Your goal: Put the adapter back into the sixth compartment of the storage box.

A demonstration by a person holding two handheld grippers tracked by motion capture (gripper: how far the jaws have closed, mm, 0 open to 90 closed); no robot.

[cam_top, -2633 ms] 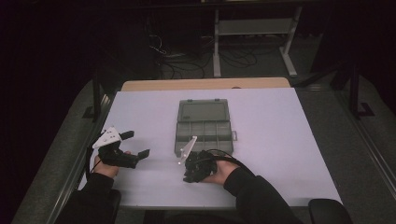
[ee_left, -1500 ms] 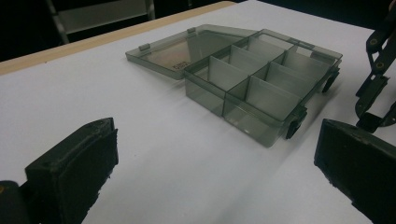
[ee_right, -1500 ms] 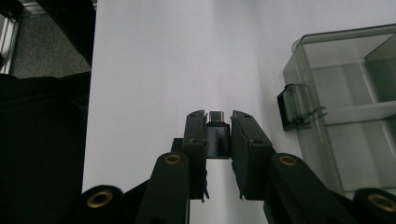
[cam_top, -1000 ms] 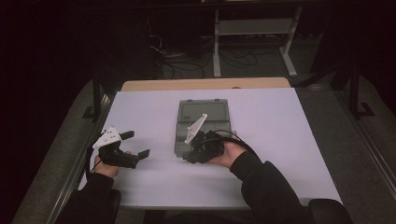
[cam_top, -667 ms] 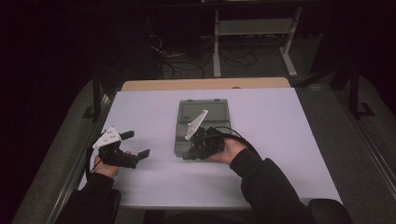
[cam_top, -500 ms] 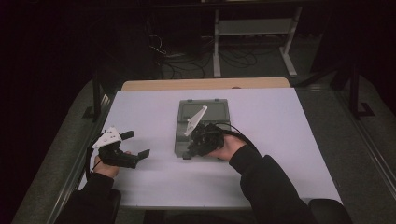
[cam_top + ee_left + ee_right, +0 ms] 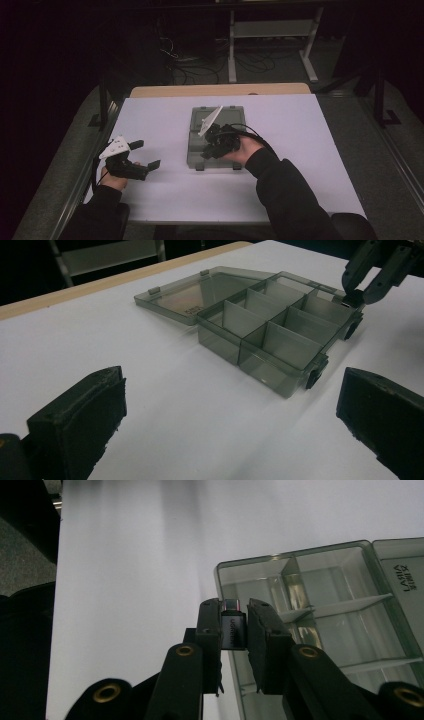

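The right gripper (image 7: pixel 234 625) has its two black, matte jaws closed on a small dark adapter (image 7: pixel 233 627) – a stubby rectangular plug with a metal tip and faint lettering on its face – held over the near corner of the organiser box (image 7: pixel 320 630). The box is smoky translucent plastic, divided by thin walls into rectangular compartments, its hinged lid (image 7: pixel 200 290) lying flat open on the smooth white table (image 7: pixel 150 120). The left gripper (image 7: pixel 142 155) rests on the table well to the box's left – its blocky rubber-padded jaws stand wide apart with nothing between them
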